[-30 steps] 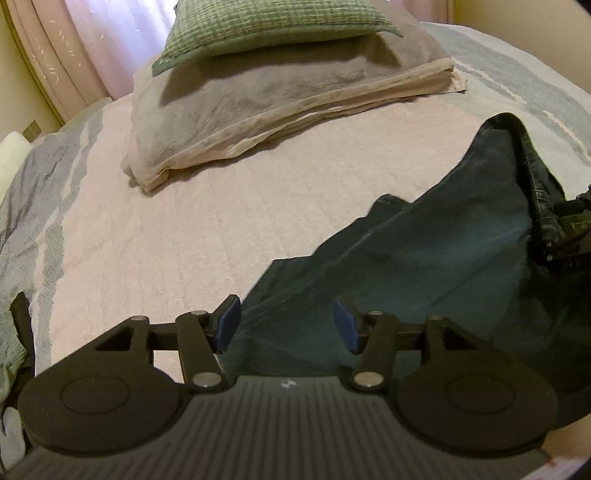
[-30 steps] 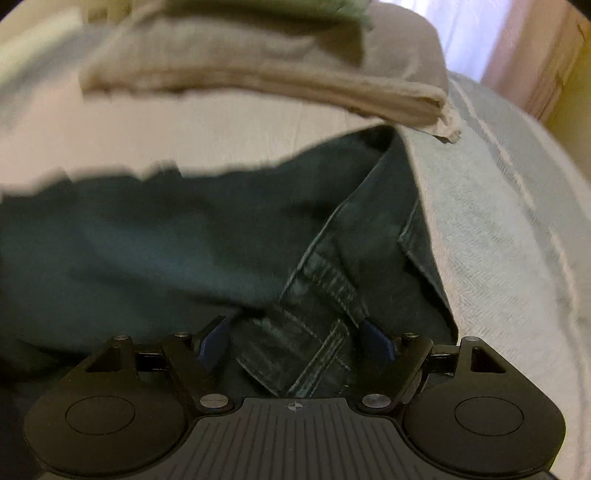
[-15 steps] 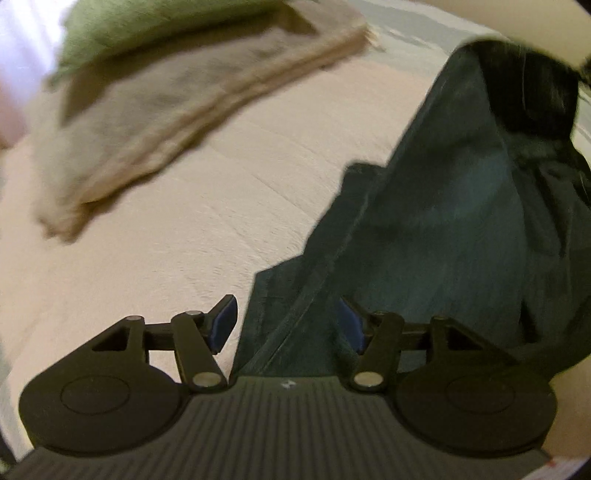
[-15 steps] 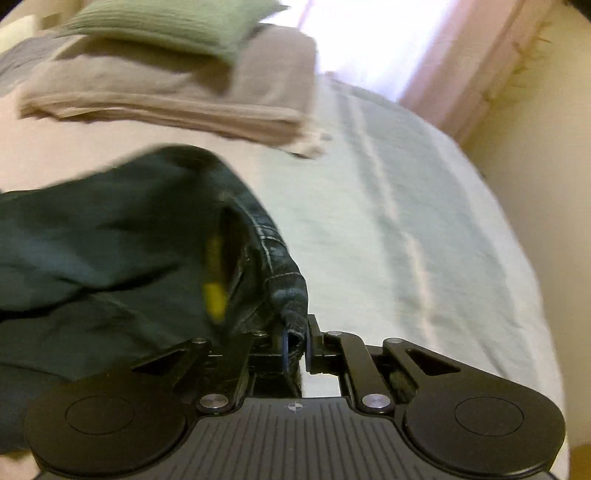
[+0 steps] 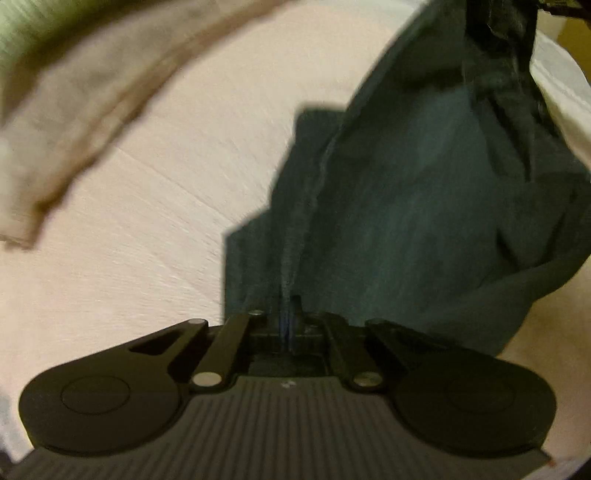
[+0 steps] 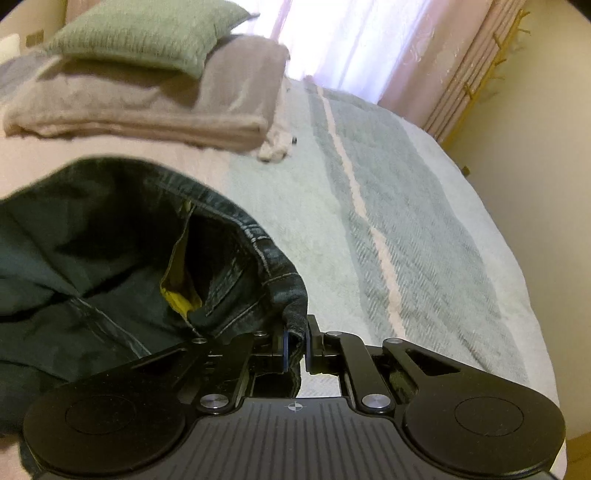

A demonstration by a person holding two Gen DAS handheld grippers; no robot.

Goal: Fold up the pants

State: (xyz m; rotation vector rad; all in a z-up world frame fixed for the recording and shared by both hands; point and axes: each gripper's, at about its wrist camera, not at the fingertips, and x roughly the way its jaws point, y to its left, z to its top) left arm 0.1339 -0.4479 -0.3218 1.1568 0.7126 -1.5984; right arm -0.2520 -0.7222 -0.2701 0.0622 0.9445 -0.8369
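Bedding fills most of what we see around the dark teal pants: a folded beige blanket with a green cushion stacked on it lies at the far side of the bed, well apart from both tools, and pink curtains hang beyond it. Nothing stands between the blanket and the garment except bare bedspread.

The pants are draped over the bed and lifted at two places. Our right hand-held gripper has its fingers pressed together on the stitched waistband edge, with cloth pinched between the blue pads. From this view we look into the open waist, where a yellow lining shows inside. The striped grey-green part of the bedspread and the cream wall appear only here.

Our left hand-held gripper is likewise closed on the pants, clamped on a fold or seam that runs straight up from its fingers. This view shows the long stretch of fabric rising toward the upper right, which the right camera does not reach, and the pink part of the bed beneath it.

The left view is heavily blurred, so the blanket is only a smear, and we cannot tell which part of the leg is gripped. The top of the fabric is cut off by the frame edge.
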